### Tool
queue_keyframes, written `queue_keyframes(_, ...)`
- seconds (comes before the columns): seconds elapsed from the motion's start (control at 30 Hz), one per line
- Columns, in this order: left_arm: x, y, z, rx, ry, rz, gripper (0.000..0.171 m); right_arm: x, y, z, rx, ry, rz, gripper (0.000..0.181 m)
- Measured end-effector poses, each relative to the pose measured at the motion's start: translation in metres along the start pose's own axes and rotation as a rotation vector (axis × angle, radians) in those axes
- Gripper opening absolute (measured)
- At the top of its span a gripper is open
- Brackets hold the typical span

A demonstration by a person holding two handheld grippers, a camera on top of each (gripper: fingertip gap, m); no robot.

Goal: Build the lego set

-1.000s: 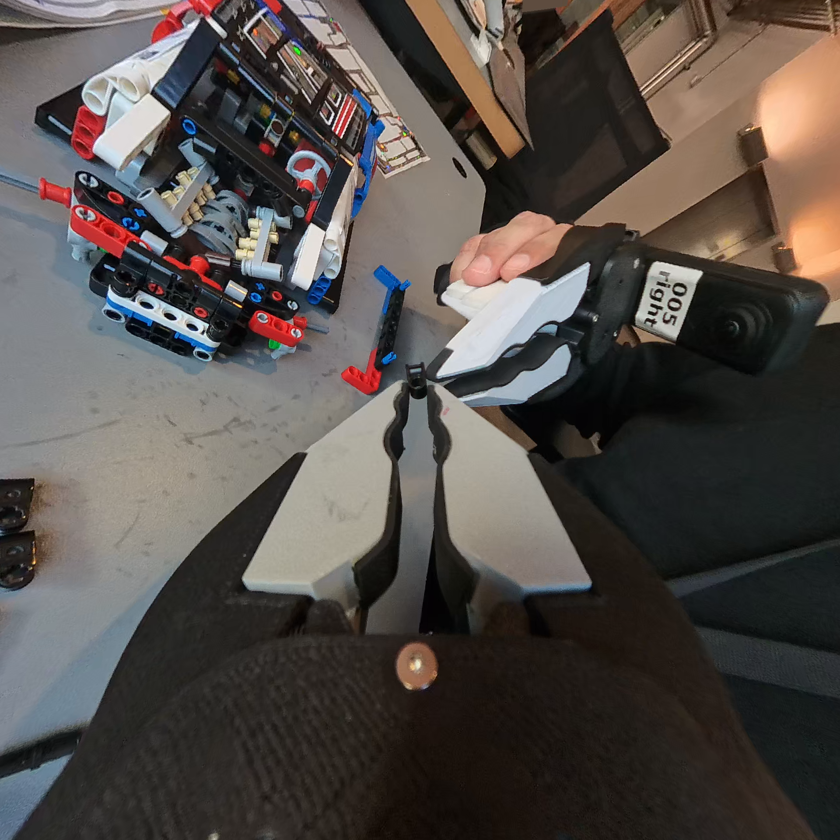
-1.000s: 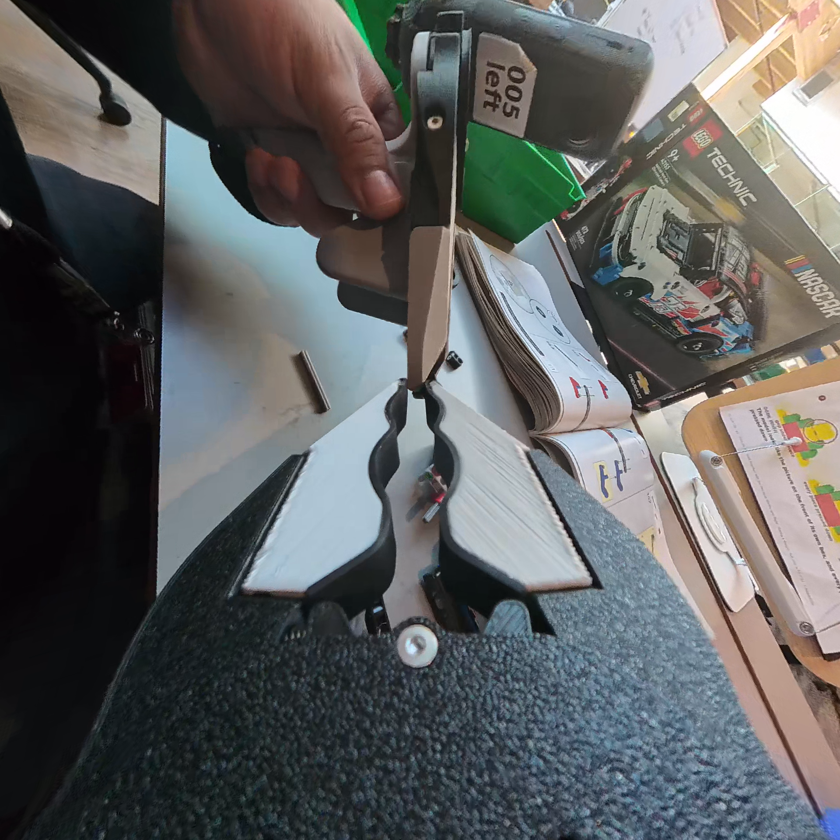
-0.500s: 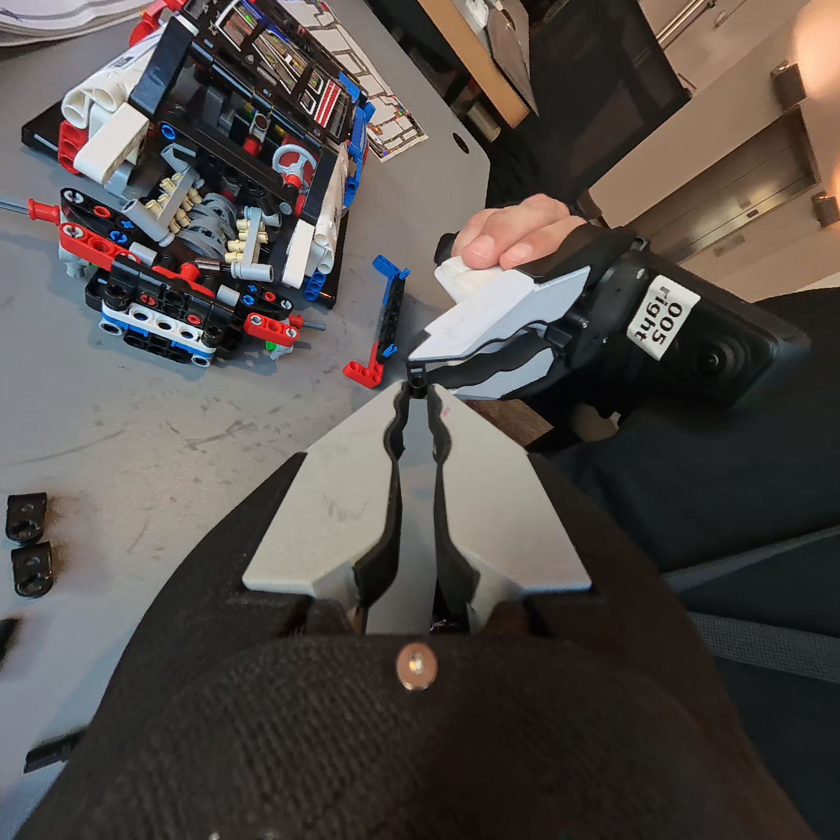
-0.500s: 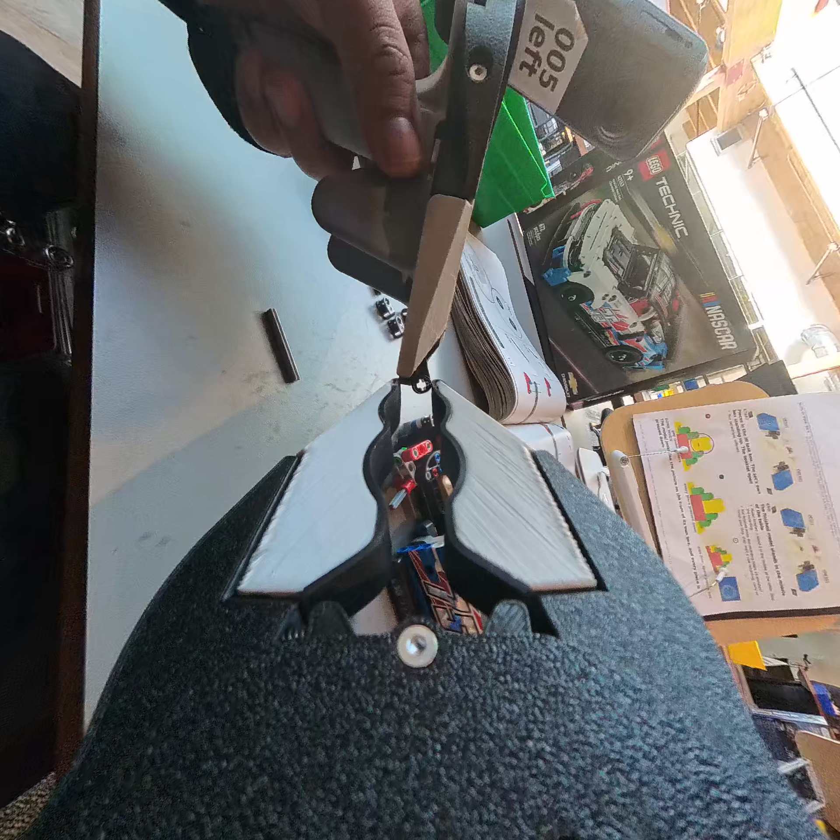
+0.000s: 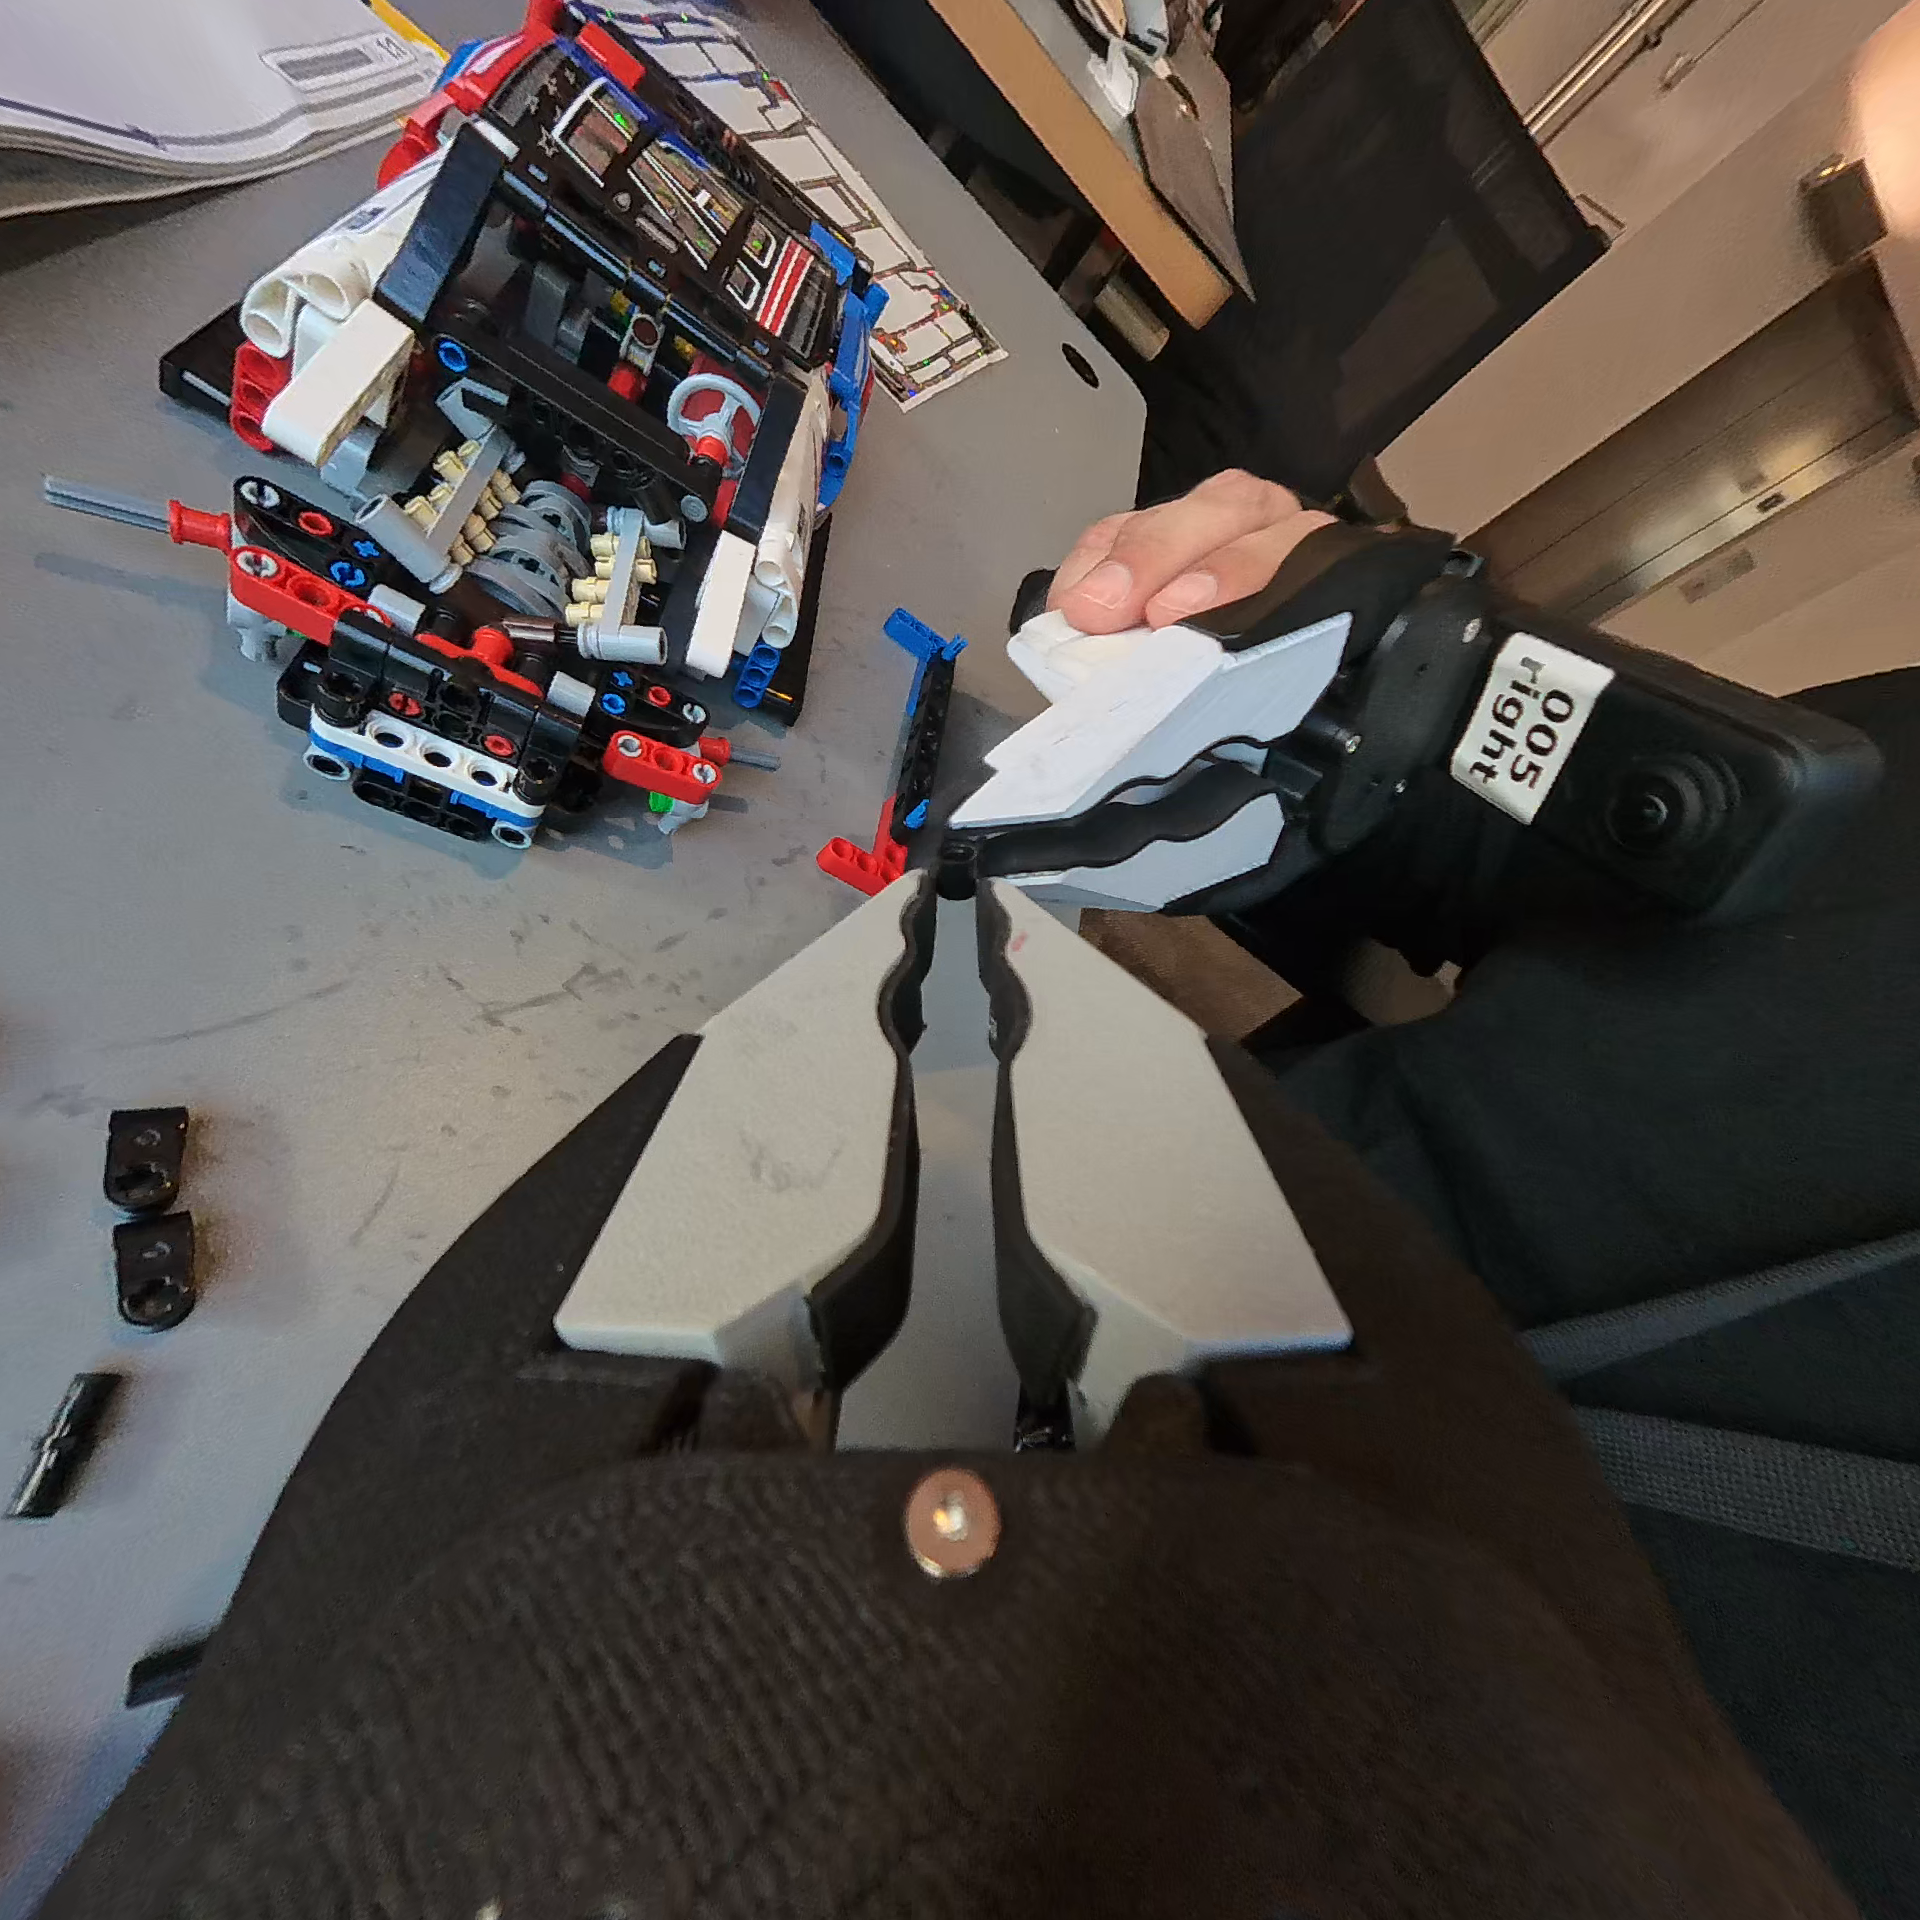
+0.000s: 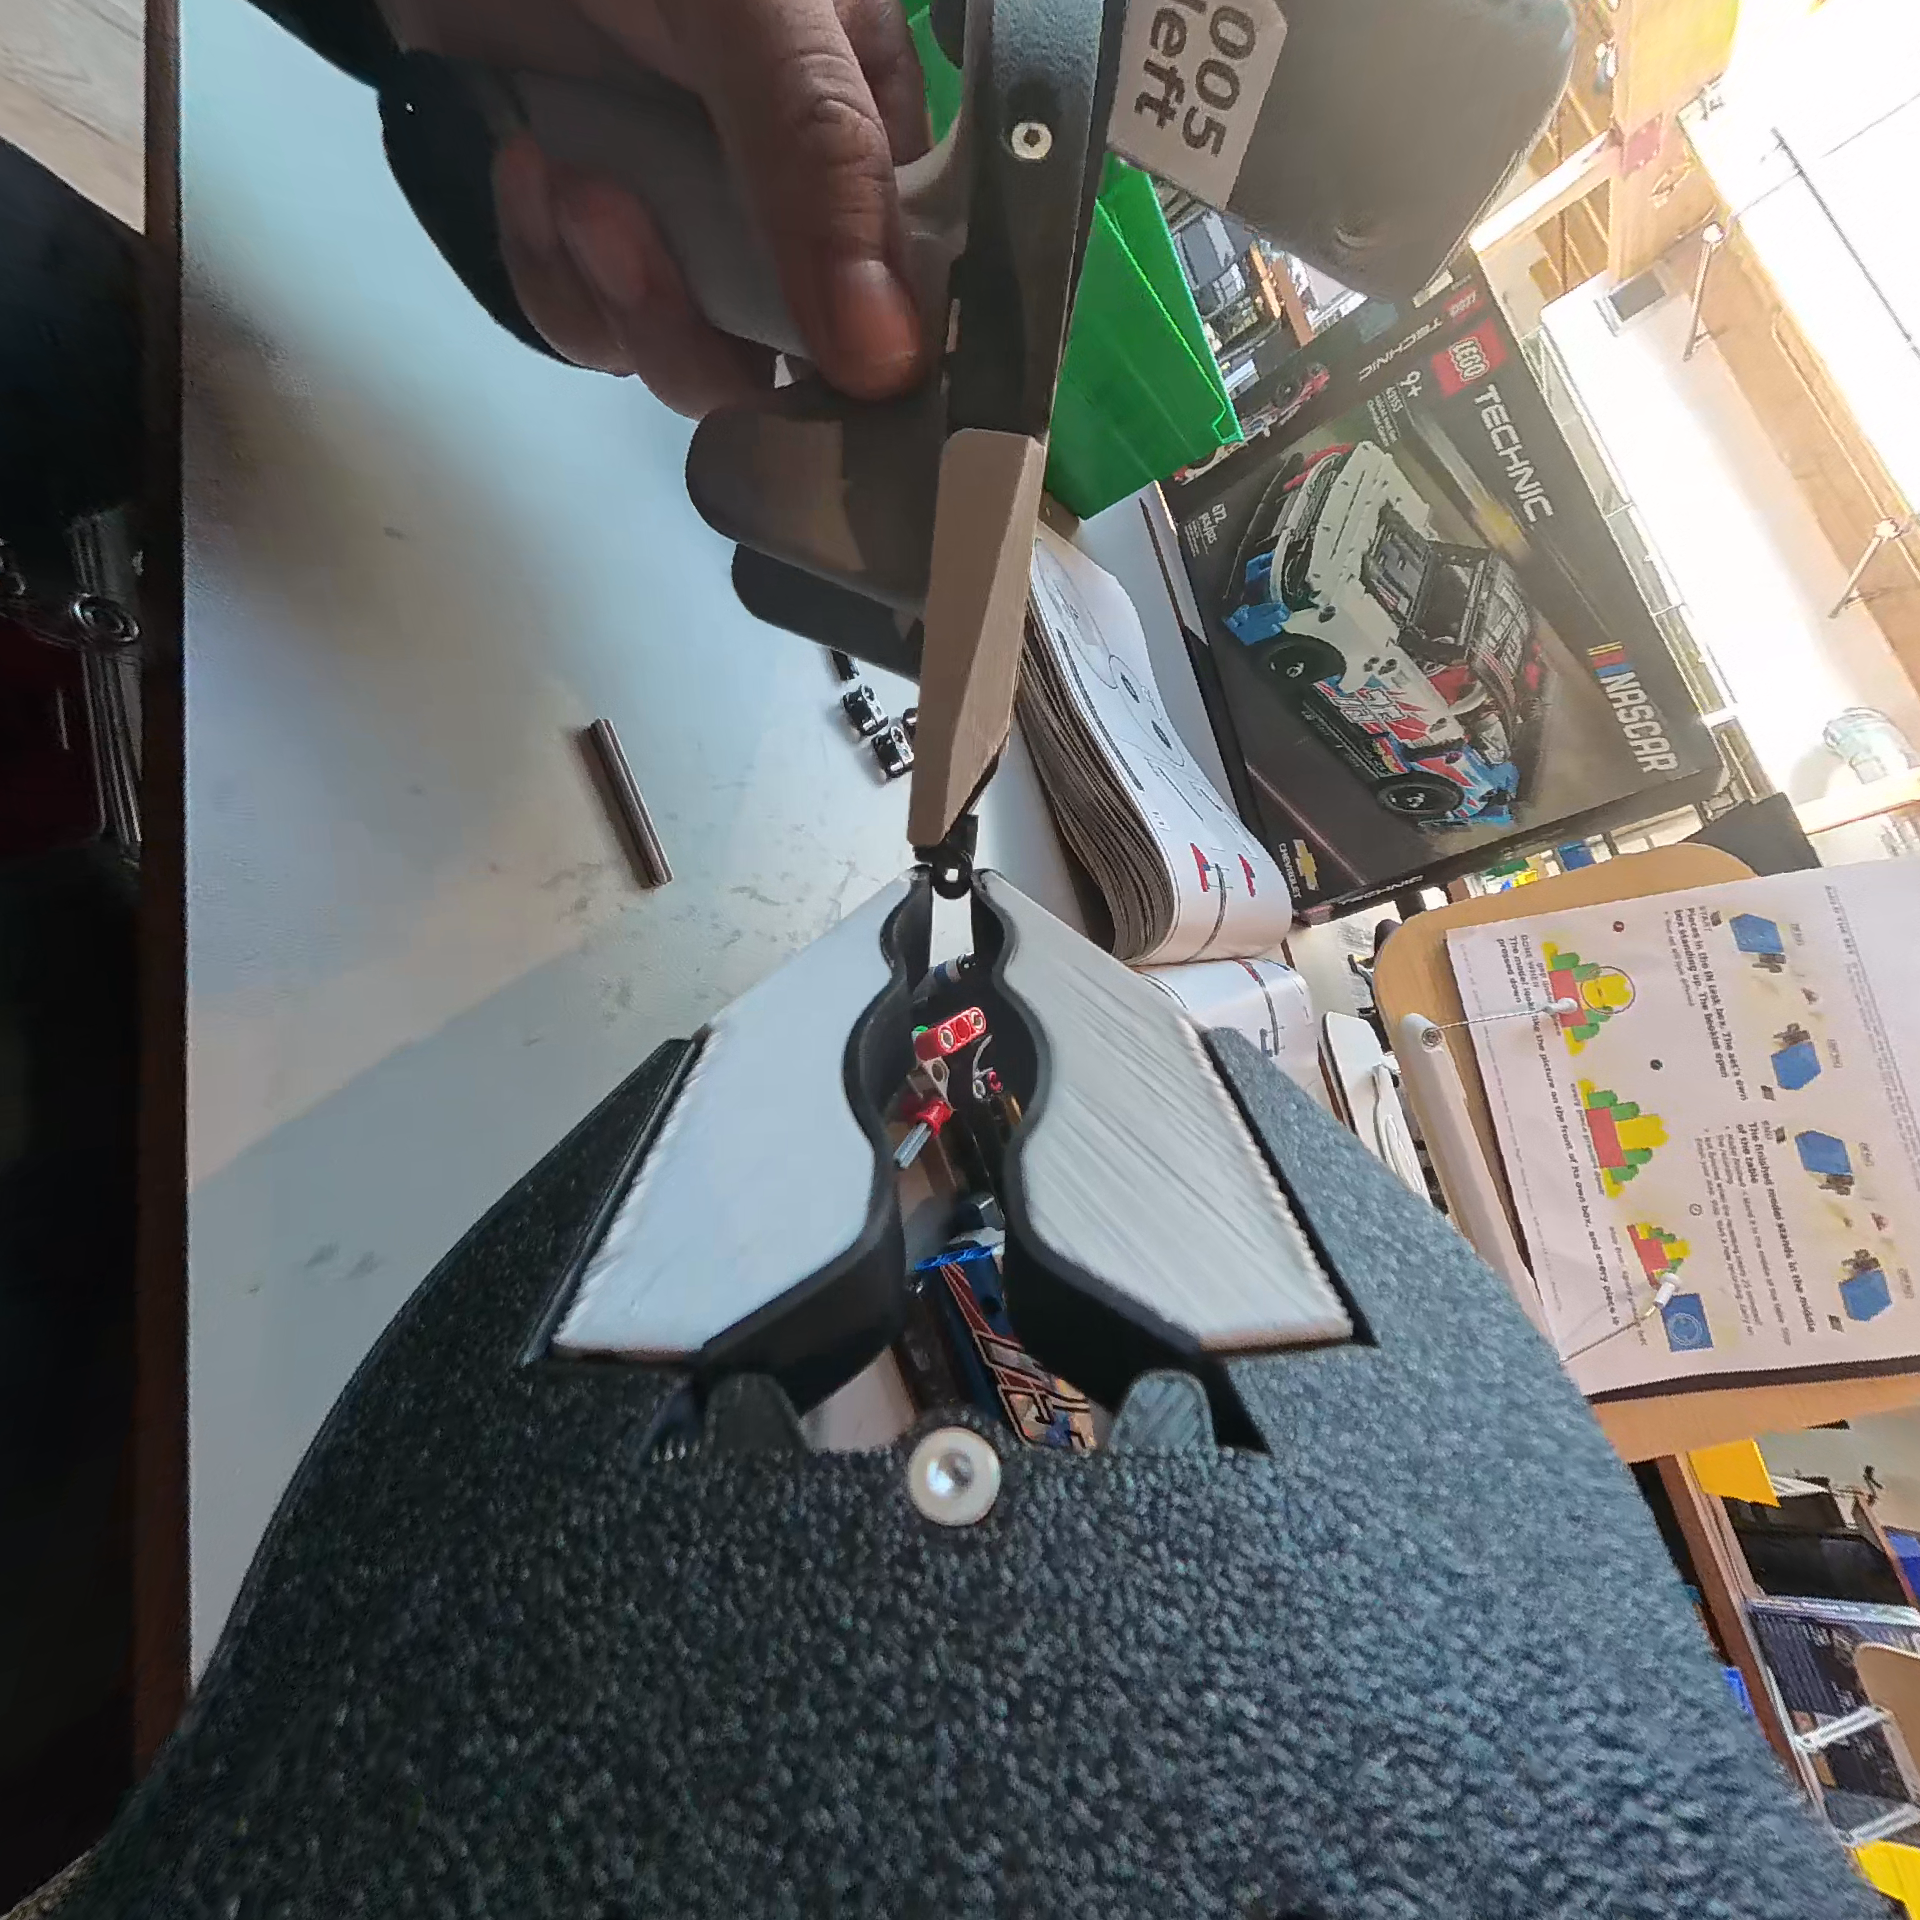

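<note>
A half-built red, white, blue and black Lego car [image 5: 540, 499] stands on the grey table [image 5: 416, 987]. My left gripper [image 5: 954, 894] and my right gripper [image 6: 945, 888] meet tip to tip above the table's near edge, both shut on one small black piece [image 5: 956, 860]. The piece also shows in the right wrist view [image 6: 948, 871], under the left gripper's fingertip [image 6: 961, 727]. The right gripper [image 5: 971, 831] comes in from the right in a hand. Parts of the car [image 6: 956, 1049] show through the right jaws.
A red, black and blue beam assembly [image 5: 920, 738] lies beside the car. Two black connectors [image 5: 151, 1158] and a black pin [image 5: 62, 1444] lie at left. A dark axle [image 6: 629, 800], a manual [image 6: 1132, 769], the set's box [image 6: 1455, 644] and a green bin [image 6: 1132, 364] show in the right wrist view. My left and right fingertips are right by each other.
Both grippers stay tip to tip on the small black piece. The right gripper has tilted, so the car now shows between its jaws. The left view has shifted slightly over the table.
</note>
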State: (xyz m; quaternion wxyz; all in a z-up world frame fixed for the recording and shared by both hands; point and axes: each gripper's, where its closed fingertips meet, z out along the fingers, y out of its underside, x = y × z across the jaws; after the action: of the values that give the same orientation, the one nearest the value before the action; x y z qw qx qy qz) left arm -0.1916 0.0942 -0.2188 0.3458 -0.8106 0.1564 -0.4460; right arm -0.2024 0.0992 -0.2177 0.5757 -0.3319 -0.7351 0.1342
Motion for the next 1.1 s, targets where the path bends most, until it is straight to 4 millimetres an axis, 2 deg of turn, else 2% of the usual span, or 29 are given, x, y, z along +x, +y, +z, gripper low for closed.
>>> queue_keyframes(0.13, 0.002, -0.002, -0.001, 0.02, 0.03, -0.031, 0.005, 0.001, -0.001, -0.001, 0.009, 0.005, 0.007, 0.006)
queue_keyframes(0.6, -0.004, -0.006, 0.002, 0.006, -0.021, 0.031, 0.005, 0.005, 0.005, 0.001, -0.005, 0.011, 0.038, 0.006)
queue_keyframes(0.77, -0.011, -0.008, -0.003, 0.013, -0.048, 0.03, 0.005, 0.006, 0.004, -0.001, 0.006, 0.011, 0.05, 0.006)
queue_keyframes(1.1, -0.01, 0.0, 0.001, -0.022, -0.042, 0.011, 0.005, 0.0, 0.001, 0.002, 0.016, -0.027, 0.088, 0.017)
